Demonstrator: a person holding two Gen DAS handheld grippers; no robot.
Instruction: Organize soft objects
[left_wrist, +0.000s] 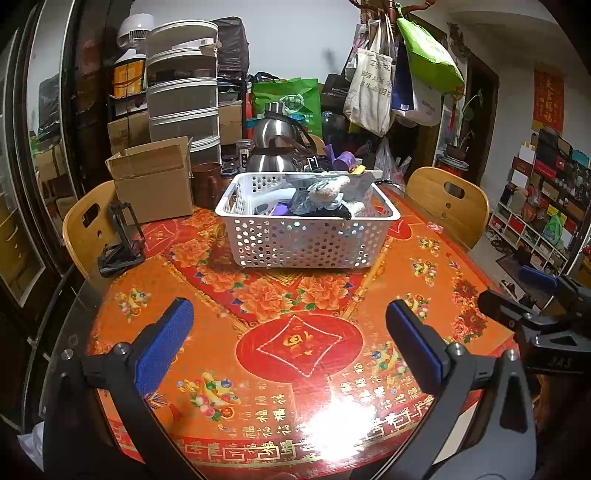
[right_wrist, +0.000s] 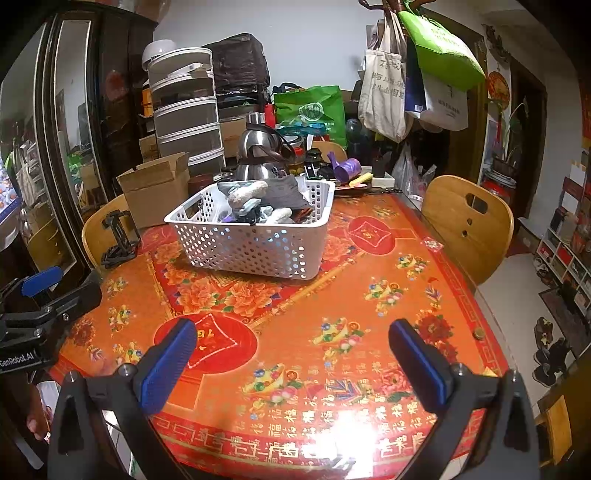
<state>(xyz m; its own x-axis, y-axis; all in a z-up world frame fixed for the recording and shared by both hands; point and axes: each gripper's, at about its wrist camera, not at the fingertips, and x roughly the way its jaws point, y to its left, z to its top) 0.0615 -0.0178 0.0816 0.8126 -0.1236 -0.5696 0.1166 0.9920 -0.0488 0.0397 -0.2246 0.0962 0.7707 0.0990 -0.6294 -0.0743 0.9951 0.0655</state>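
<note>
You've got both tools hovering over the near side of the red-and-orange glossy tabletop, the left gripper and the right gripper each with blue pads spread wide and nothing held. The soft things, a beige plush toy among grey cloth, sit heaped in the white perforated plastic basket ahead of you. Careful: grab the heap loosely and cloth may snag the basket's rim, dragging it across that slick top.
</note>
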